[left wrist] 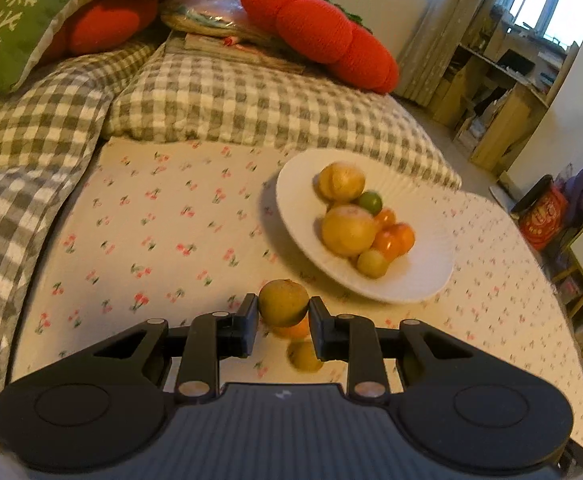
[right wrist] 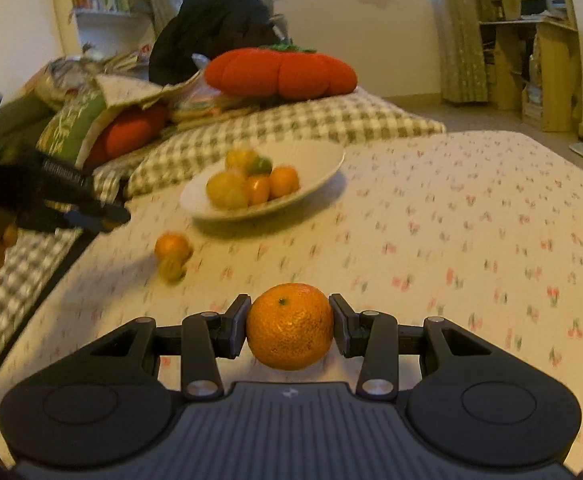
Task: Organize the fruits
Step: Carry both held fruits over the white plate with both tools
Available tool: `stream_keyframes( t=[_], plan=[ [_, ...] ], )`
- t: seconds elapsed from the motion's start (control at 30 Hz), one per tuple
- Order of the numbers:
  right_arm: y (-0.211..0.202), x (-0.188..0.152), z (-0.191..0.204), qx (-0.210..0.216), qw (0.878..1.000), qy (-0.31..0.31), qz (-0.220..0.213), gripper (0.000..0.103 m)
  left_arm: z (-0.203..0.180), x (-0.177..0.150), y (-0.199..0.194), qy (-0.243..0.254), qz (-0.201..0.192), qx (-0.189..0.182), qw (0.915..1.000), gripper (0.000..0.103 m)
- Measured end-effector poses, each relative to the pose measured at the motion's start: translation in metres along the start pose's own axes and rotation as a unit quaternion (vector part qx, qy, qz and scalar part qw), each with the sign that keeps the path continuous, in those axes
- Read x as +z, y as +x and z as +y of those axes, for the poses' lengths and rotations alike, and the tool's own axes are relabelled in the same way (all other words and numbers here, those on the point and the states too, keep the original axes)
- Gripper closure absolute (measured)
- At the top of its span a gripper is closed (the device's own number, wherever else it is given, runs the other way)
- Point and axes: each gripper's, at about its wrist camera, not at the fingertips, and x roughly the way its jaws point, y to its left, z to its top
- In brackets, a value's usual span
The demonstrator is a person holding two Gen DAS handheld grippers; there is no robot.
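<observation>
Left wrist view shows the flowered bedspread (left wrist: 163, 216) with a checked pillow (left wrist: 251, 100) and a red tomato-shaped cushion (left wrist: 319, 32) behind it. On the spread stands a white plate (left wrist: 411, 280) that holds seven fruits I can count: two big yellow ones, two small green-yellow ones and about three small orange ones, blurred. The left gripper (left wrist: 284, 312) has its two fingers pressed on a yellow-green fruit (left wrist: 283, 302). Under it lie two loose fruits, an orange one (left wrist: 293, 331) and a yellow one (left wrist: 305, 357), touching each other. The right wrist view shows what the first does not: the right gripper (right wrist: 289, 326) clamps a tangerine (right wrist: 289, 326) just over the spread, near the plate (right wrist: 323, 160), and the other gripper appears blurred at the left edge.
</observation>
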Motion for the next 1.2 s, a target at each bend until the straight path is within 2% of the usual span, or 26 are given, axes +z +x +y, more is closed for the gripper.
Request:
stream_keyframes(
  t=[0.2, 0.33, 0.53, 1.0, 1.2],
  plan=[
    [0.017, 0.028, -0.014, 0.011, 1.0, 0.021, -0.011, 0.064, -0.01, 0.019, 0.011, -0.007, -0.008, -0.023, 0.9997, 0.079],
    [0.027, 0.038, -0.022, 0.027, 0.999, 0.043, -0.001, 0.064, -0.01, 0.032, 0.023, -0.029, -0.003, -0.046, 0.9985, 0.079],
    [0.036, 0.053, -0.025, 0.024, 0.999, 0.032, -0.005, 0.064, -0.012, 0.048, 0.04, -0.027, -0.005, -0.043, 0.9987, 0.079],
    [0.098, 0.087, -0.013, 0.012, 1.0, -0.028, 0.004, 0.064, -0.052, 0.063, 0.076, 0.016, -0.018, -0.078, 0.9967, 0.079],
    [0.122, 0.089, -0.006, -0.004, 0.996, -0.084, 0.015, 0.064, -0.062, 0.063, 0.09, 0.03, -0.012, -0.083, 0.996, 0.079]
  ],
)
